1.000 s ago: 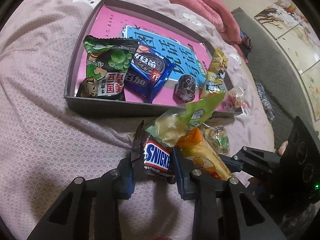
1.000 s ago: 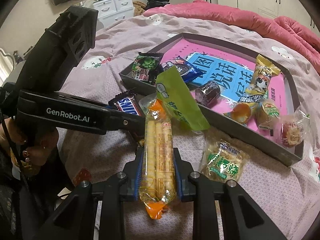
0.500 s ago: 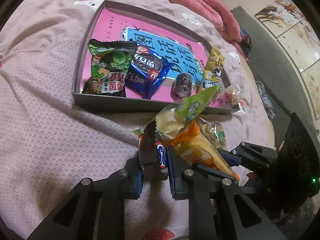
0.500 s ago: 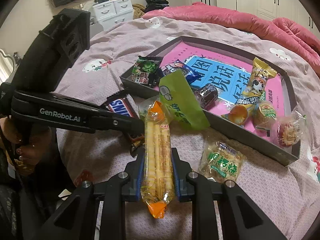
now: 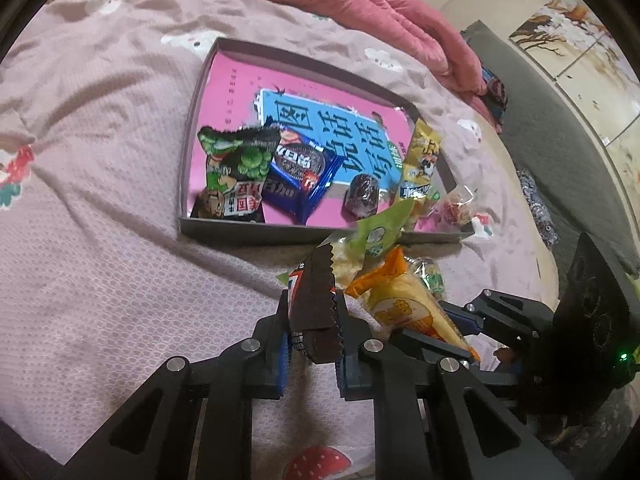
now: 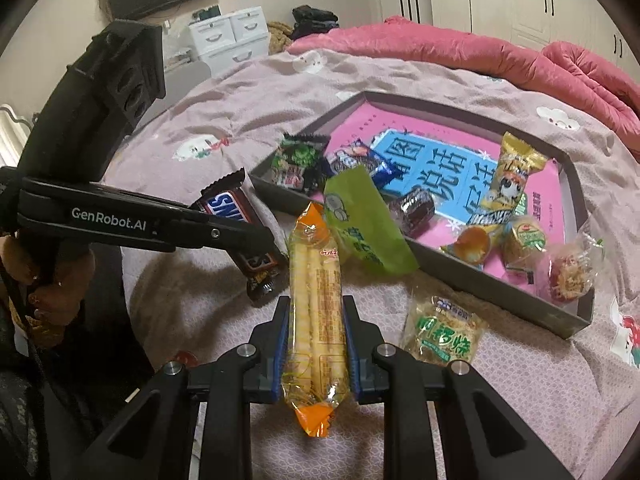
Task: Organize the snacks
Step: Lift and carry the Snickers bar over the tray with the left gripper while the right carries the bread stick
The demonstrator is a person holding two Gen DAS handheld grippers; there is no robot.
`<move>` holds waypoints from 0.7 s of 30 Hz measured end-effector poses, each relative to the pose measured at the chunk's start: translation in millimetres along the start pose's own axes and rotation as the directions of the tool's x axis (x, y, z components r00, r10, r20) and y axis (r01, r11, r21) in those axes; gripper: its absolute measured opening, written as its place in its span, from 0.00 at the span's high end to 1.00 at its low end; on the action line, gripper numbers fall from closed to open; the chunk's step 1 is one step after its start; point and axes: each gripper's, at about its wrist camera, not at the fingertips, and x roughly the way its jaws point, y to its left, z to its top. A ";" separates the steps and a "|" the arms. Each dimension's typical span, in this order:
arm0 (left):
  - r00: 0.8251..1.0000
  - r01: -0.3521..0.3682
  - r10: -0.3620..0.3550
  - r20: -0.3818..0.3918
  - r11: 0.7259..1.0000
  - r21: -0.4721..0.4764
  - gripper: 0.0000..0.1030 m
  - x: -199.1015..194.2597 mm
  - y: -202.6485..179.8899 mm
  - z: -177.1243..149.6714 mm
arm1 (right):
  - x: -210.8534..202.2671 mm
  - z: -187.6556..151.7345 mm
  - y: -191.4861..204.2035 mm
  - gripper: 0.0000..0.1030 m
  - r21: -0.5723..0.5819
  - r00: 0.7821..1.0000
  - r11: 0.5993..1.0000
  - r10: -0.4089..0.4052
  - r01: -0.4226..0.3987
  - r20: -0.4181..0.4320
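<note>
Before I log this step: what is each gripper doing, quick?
Left gripper: shut on the brown Snickers bar.
Right gripper: shut on the long orange-ended wafer-roll packet.

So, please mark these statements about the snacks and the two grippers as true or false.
1. The left gripper holds a Snickers bar. True.
2. The right gripper is open and holds nothing. False: it is shut on an egg roll pack.
3. The Oreo pack lies inside the tray. True.
4. The green-lettered packet lies inside the tray. False: it lies on the bedspread, outside.
</note>
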 end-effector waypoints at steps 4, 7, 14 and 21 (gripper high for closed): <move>1.000 -0.006 0.006 0.022 1.000 0.011 0.83 -7.6 -3.3 -0.6 | -8.9 3.0 2.1 0.77 -0.003 0.999 1.000 0.011 -0.011 0.047; 0.999 -0.013 0.012 0.049 1.000 0.022 0.83 -15.6 -6.2 -0.5 | -14.1 5.3 1.2 0.77 0.006 0.997 1.000 0.012 -0.012 0.075; 0.994 -0.028 0.021 0.105 0.998 0.062 0.83 -29.8 -17.8 0.8 | -27.6 10.9 -2.7 0.77 0.032 0.989 0.999 0.002 -0.007 0.147; 0.987 -0.038 0.022 0.157 0.995 0.096 0.83 -41.5 -28.8 2.1 | -34.3 14.3 -7.4 0.77 0.053 0.984 0.999 -0.009 -0.001 0.176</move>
